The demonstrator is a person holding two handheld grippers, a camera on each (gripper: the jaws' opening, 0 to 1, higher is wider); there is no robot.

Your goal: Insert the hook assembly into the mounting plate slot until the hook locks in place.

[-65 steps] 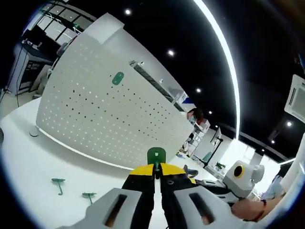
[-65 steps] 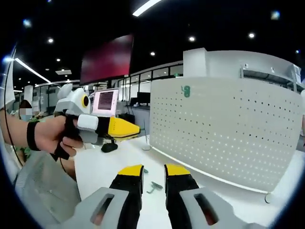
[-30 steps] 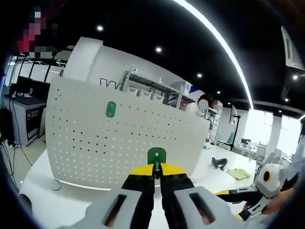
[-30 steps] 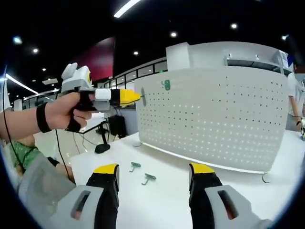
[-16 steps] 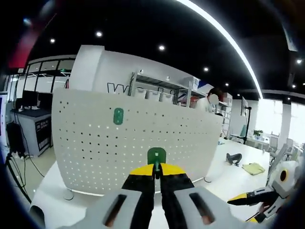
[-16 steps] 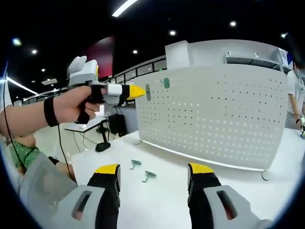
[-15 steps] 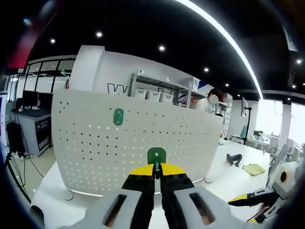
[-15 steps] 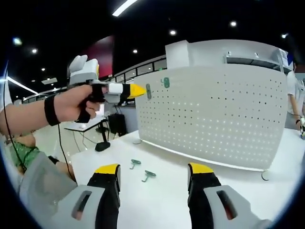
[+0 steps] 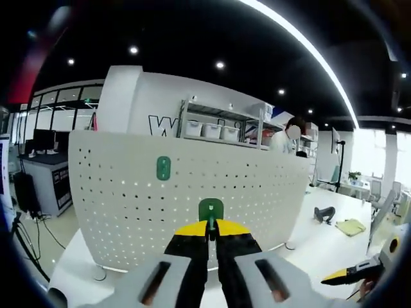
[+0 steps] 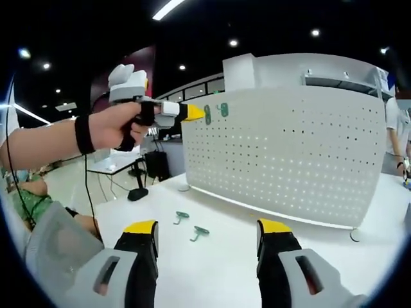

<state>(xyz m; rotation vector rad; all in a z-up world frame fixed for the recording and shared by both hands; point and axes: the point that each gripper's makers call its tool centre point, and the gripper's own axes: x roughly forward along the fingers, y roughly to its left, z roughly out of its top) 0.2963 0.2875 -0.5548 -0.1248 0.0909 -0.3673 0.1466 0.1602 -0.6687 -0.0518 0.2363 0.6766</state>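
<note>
A white perforated mounting plate [image 9: 192, 192] [image 10: 289, 154] stands upright on the white table [image 10: 218, 263]. One green hook [image 9: 164, 168] [image 10: 222, 110] hangs high on its face. My left gripper [image 9: 210, 224] is shut on another green hook [image 9: 210, 210]. In the right gripper view a hand holds that left gripper [image 10: 192, 113] up near the plate's top left corner, its hook [image 10: 207, 114] just left of the hanging one. My right gripper [image 10: 209, 228] stands open and holds nothing, low over the table. Two loose green hooks [image 10: 182, 215] [image 10: 200, 231] lie beyond it.
The plate rests on small round feet [image 10: 354, 235]. A person [image 9: 292, 131] stands behind it by shelves [image 9: 218, 128]. A black item [image 9: 324, 213] and a yellow-green pad [image 9: 350, 226] lie on the table to the right. A black stand [image 10: 138, 192] sits at the table's far left.
The left gripper has moved with its hook closer to the plate's upper left, toward the hanging hook. The right gripper stays open and has barely moved.
</note>
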